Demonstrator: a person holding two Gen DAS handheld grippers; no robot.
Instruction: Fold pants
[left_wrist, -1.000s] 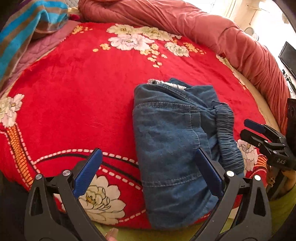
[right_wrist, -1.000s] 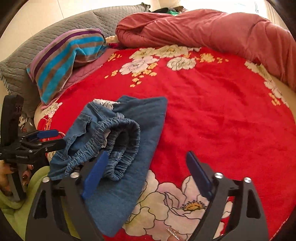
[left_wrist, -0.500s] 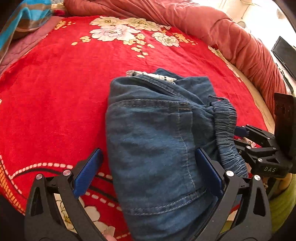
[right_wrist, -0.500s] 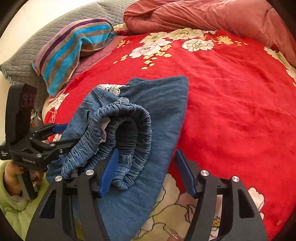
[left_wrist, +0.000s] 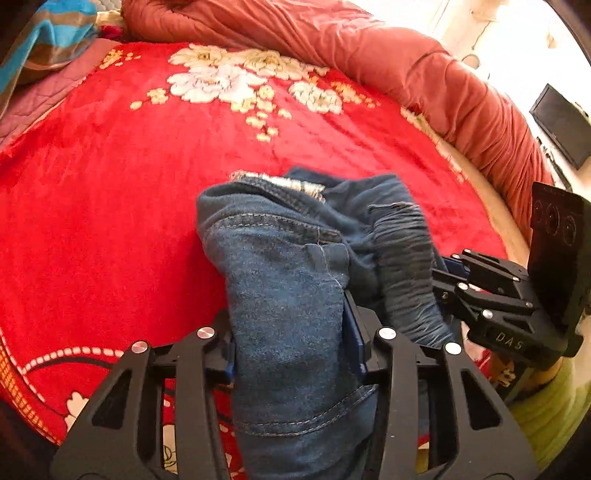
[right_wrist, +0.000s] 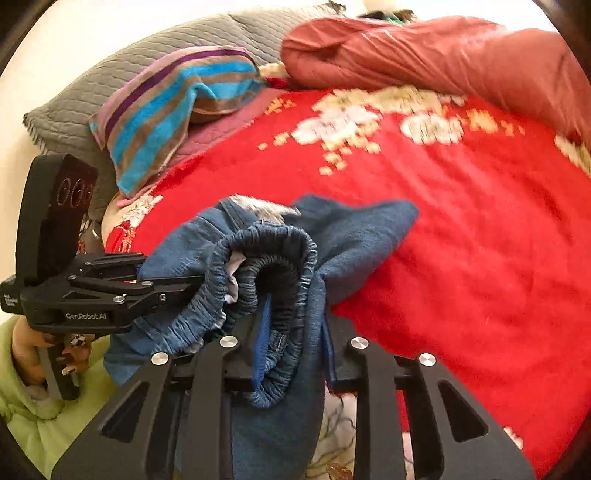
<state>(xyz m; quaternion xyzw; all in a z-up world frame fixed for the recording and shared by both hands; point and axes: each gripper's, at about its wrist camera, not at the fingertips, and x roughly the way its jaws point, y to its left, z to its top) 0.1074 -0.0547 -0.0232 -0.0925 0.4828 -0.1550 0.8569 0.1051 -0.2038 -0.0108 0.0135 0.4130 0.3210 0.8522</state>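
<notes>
The folded blue denim pants (left_wrist: 288, 295) lie bunched at the near edge of the red flowered blanket (left_wrist: 110, 184). My left gripper (left_wrist: 291, 339) is shut on the pocket side of the bundle, denim filling the gap between its blue pads. My right gripper (right_wrist: 293, 332) is shut on the elastic waistband side of the pants (right_wrist: 280, 258). The near end of the bundle is raised off the blanket. Each gripper shows in the other's view, the right one (left_wrist: 498, 295) at the bundle's right and the left one (right_wrist: 110, 291) at its left.
A salmon quilt (left_wrist: 406, 74) runs along the far and right side of the bed. A striped pillow (right_wrist: 166, 110) and a grey quilted pillow (right_wrist: 110, 74) lie at the far left. A dark screen (left_wrist: 561, 125) stands right of the bed. The person's green sleeve (right_wrist: 22, 406) is near left.
Both grippers moved in over the pants' near end and closed on it, left on the pocket side, right on the waistband. The bundle is now bunched and lifted.
</notes>
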